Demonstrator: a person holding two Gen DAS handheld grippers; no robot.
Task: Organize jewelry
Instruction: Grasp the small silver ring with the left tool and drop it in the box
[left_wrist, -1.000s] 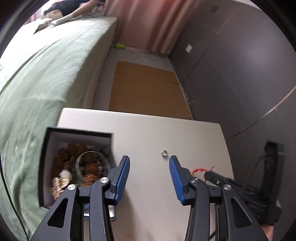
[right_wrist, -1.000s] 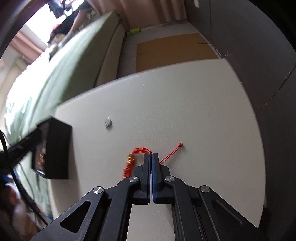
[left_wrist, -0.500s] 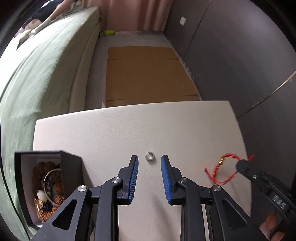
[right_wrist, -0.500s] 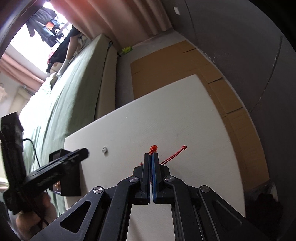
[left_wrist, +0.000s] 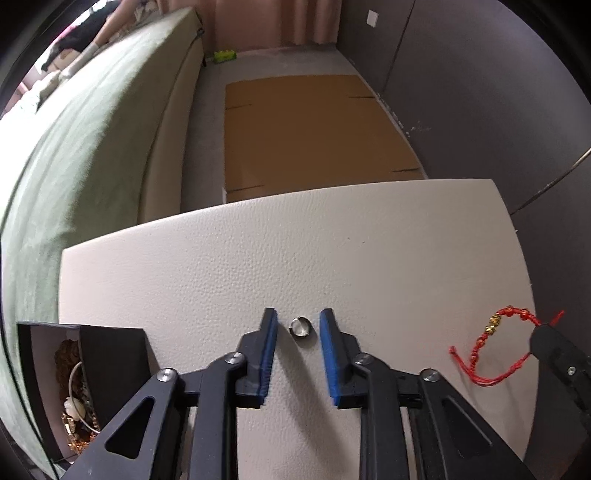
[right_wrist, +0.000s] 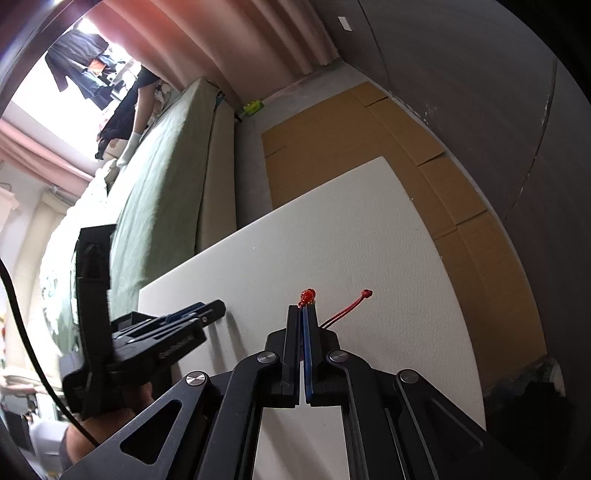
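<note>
Two tools work: the left tool (left_wrist: 298, 325) is closing around the ring (left_wrist: 300, 327) on the desk (left_wrist: 332, 258), pads not yet touching; light, hard, likely slippery, best pinched across its rim. Right tool (right_wrist: 303, 309) pinches the limp red bracelet (left_wrist: 495, 347). No legible writing

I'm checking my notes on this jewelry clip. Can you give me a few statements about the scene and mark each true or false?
1. The silver ring lies between the left gripper's closing jaws, untouched. True.
2. The right gripper is open. False: shut on the red cord bracelet.
3. The black box holds jewelry. True.
4. The ring lies in the box. False: it lies on the white table.
</note>
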